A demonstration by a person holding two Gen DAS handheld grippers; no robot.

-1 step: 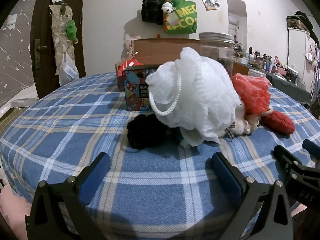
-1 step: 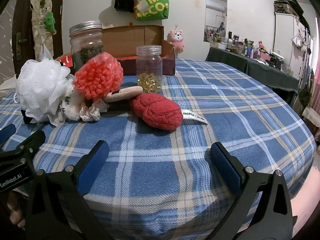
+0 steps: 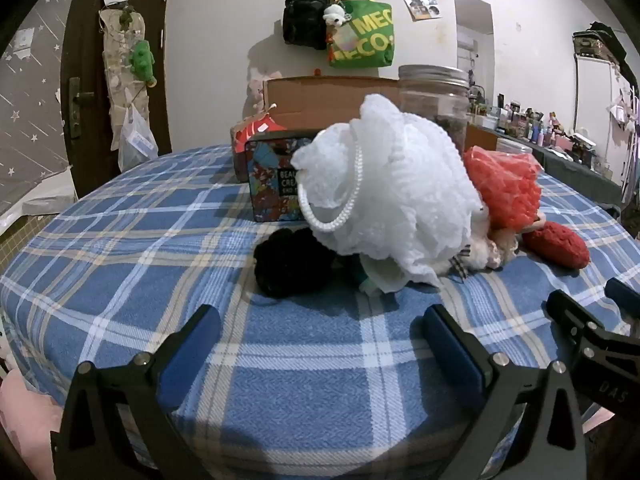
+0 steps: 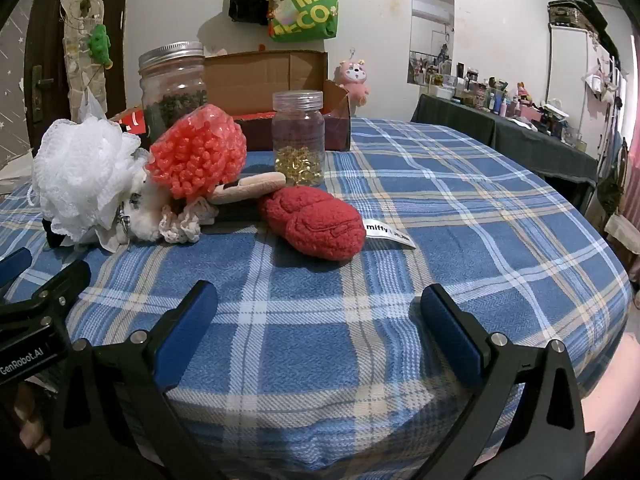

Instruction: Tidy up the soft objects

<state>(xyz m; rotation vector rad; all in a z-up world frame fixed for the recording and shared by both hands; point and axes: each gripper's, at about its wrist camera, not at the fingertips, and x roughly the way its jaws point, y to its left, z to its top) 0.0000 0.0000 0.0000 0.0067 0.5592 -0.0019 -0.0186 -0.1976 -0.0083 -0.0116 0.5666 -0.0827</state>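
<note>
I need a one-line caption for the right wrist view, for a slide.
Open right claw faces a red plush toy, white bath sponge and two jars on a blue checked cloth.

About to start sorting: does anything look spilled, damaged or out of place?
Nothing spilled or damaged. The soft things lie jumbled: white puff atop the black one, red plush beside them. Both jars stand upright.

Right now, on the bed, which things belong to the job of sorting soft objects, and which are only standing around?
For the job:
- white mesh puff
- black fluffy ball
- red plush item
- orange-red bumpy bag
- cream frilly scrunchie

Just lying about:
- big jar with metal lid
- small clear jar
- printed tin
- cardboard box
</note>
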